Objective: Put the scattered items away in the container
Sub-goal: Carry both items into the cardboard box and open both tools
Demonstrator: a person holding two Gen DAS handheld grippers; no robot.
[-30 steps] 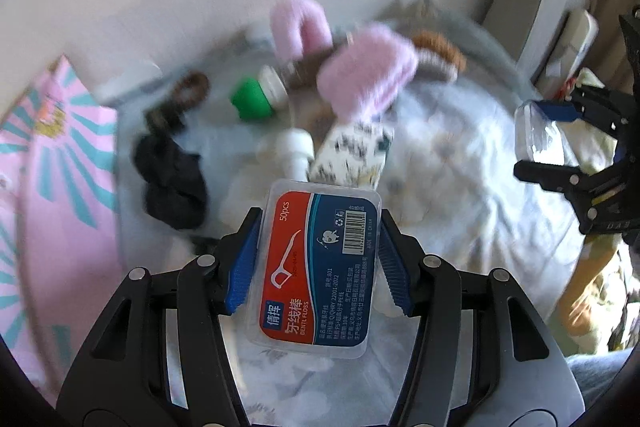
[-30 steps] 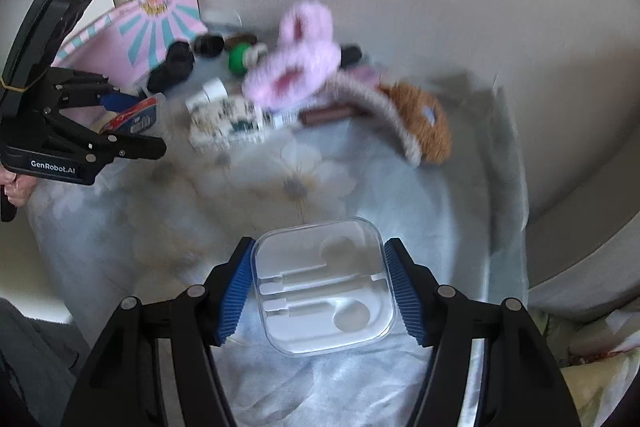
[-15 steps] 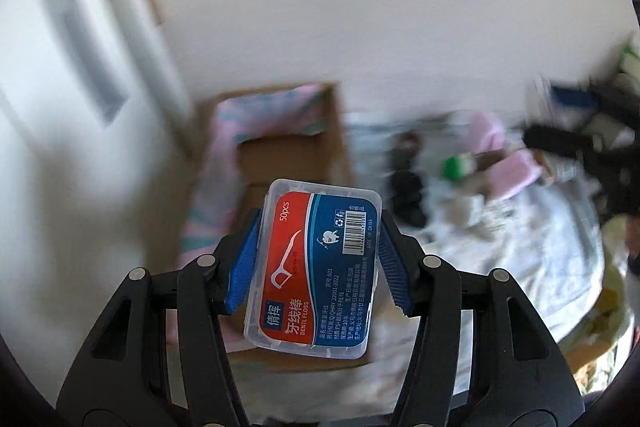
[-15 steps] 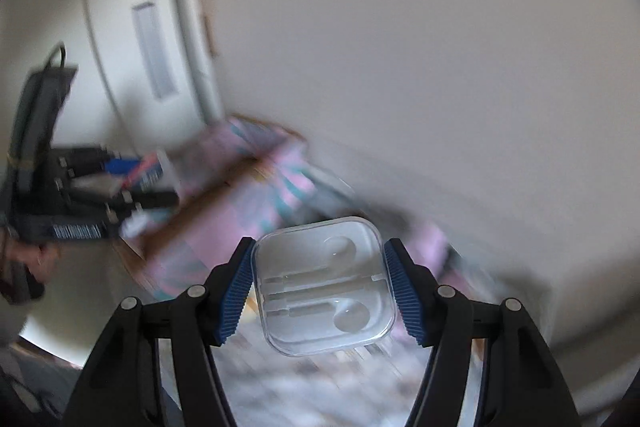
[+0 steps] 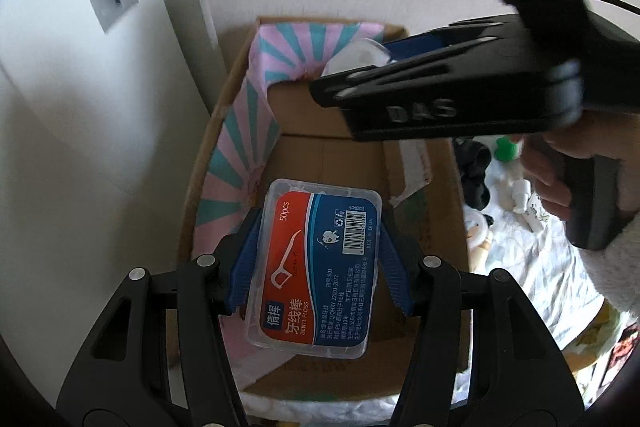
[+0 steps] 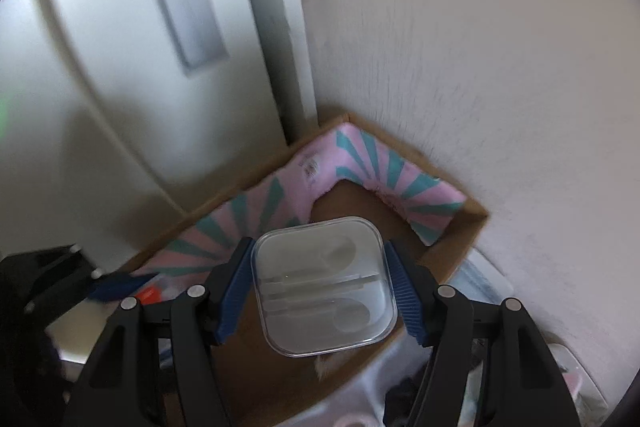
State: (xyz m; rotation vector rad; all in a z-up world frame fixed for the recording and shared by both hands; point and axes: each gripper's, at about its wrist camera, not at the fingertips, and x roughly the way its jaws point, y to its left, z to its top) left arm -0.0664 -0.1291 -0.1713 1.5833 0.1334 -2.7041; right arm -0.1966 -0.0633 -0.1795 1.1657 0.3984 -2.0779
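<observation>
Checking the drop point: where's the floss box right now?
Left wrist view, centre: the floss box is clamped in the left gripper, over the open cardboard box by the wall.

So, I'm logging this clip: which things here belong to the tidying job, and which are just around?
Job:
- floss box, in left tool
- clear case, in right tool
- cardboard box
- bed clutter

Around:
- wall
- door

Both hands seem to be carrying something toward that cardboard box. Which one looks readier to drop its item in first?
Probably the left. Its floss box hangs squarely over the cardboard box's open bottom, pointing steeply down. The right gripper holds its clear plastic case above the box too, though nearer one corner, and its view is blurred.
</observation>
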